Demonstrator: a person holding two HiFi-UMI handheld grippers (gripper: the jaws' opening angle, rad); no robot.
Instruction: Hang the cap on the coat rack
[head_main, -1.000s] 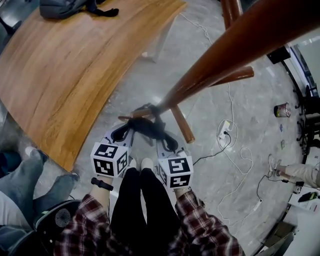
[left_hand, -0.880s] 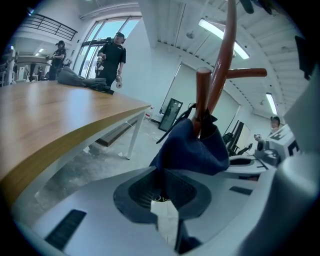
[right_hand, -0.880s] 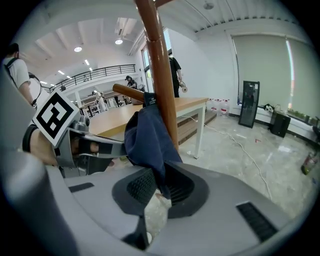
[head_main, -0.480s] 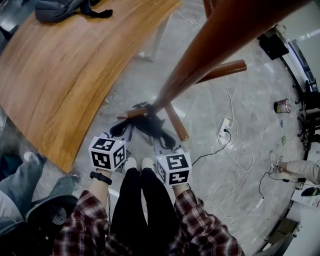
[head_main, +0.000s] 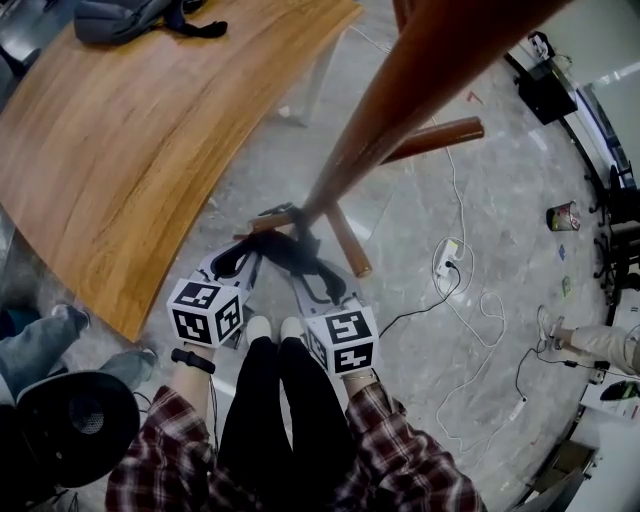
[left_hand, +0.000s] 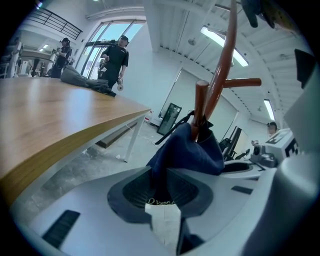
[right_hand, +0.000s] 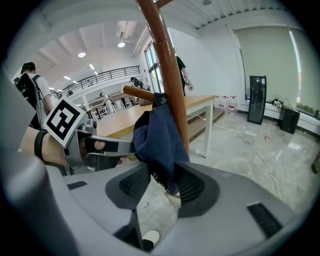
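Observation:
The dark blue cap (head_main: 290, 252) hangs at a short peg (head_main: 270, 222) of the brown coat rack (head_main: 400, 110). In the left gripper view the cap (left_hand: 187, 147) drapes over the upright peg (left_hand: 200, 107). My left gripper (left_hand: 159, 187) is shut on its lower fabric, though its jaws have just been opening a little. A white label (left_hand: 162, 222) hangs below the pads. My right gripper (right_hand: 162, 182) has just been opening. It stands open, with the cap (right_hand: 157, 137) hanging loosely between its pads beside the pole (right_hand: 167, 70).
A wooden table (head_main: 130, 130) with a dark bag (head_main: 130, 15) stands to the left. More pegs (head_main: 430, 138) stick out from the rack. Cables and a power strip (head_main: 447, 252) lie on the floor to the right. Another person's legs (head_main: 40, 340) are at the left edge.
Both grippers stay at the cap by the rack and have drifted slightly left in the head view. The legs at the left have drawn back.

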